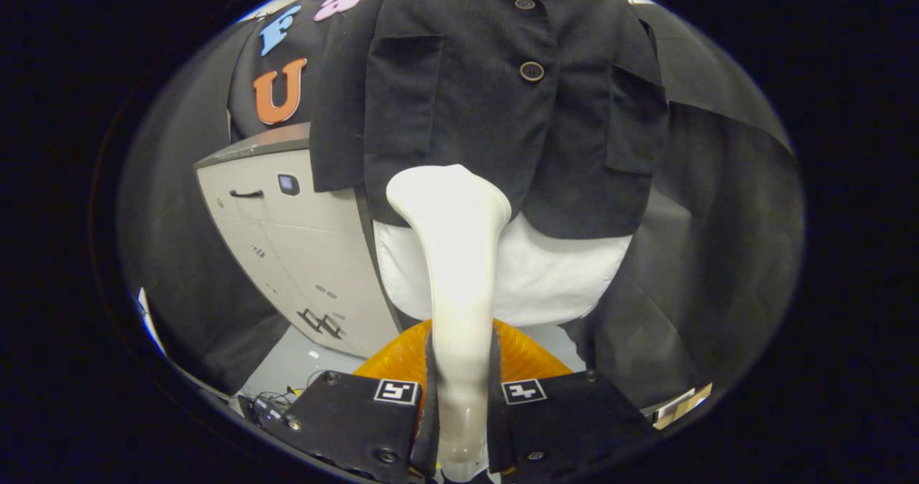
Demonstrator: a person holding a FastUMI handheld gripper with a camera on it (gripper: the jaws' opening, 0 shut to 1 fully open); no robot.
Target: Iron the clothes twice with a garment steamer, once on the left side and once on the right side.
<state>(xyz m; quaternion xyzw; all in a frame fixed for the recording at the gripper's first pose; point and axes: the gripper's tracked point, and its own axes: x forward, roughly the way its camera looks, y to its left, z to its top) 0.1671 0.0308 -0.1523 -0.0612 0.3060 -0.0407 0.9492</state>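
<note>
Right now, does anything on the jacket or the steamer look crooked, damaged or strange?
Nothing stands out. The black jacket hangs straight and buttoned on its white form, and the steamer stands upright, clamped between the gripper fingers, its head at the hem.

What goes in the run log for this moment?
gripper: shut on steamer handle | steamer head: at black jacket hem, left of buttons | stage: pass under way
</note>
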